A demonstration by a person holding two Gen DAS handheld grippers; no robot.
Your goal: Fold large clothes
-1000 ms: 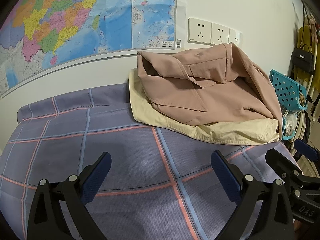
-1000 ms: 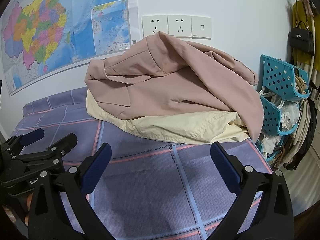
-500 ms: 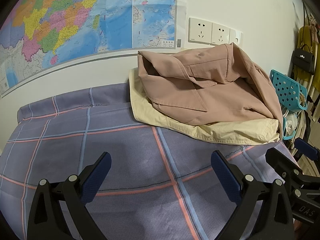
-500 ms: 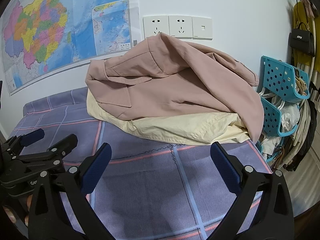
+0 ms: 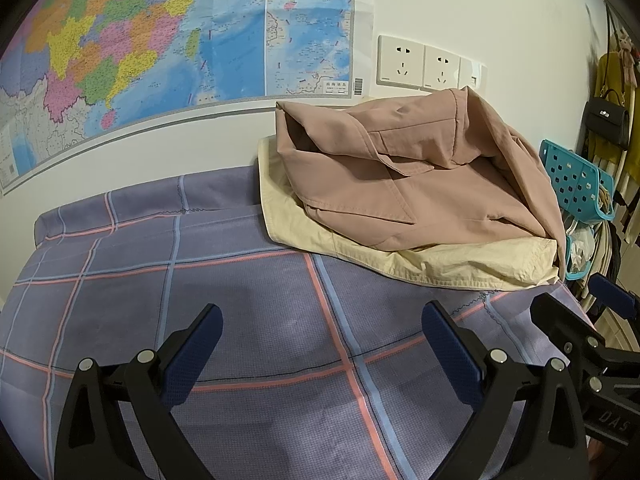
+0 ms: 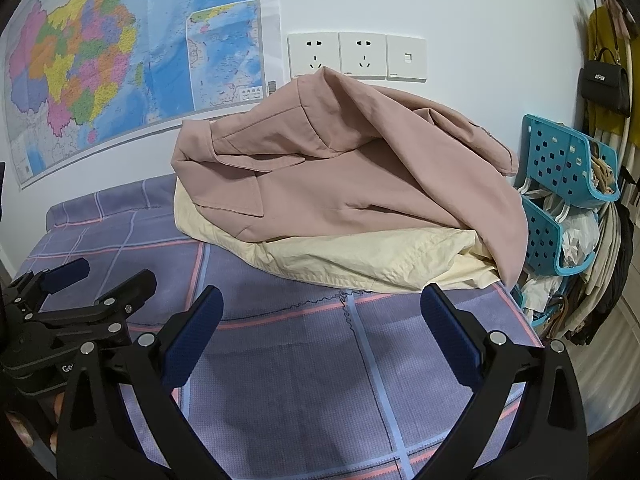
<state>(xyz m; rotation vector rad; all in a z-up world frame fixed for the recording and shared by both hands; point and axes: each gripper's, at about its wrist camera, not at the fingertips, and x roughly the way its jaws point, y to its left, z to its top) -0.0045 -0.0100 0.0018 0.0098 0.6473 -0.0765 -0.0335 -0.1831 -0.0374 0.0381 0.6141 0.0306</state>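
White wall [image 5: 500,8], map [image 5: 160,40], plaid bed [image 5: 240,300]

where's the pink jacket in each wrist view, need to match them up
Left wrist: pink jacket right of centre, on the cream garment.
Right wrist: pink jacket centre, filling the middle.
Shared landmark: white wall sockets just above its peak.

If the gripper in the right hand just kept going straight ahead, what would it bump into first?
Probably the cream garment, whose near edge lies straight ahead of the open right gripper, with the pink jacket piled on top. Only bare plaid bedsheet lies between; depth is uncertain.
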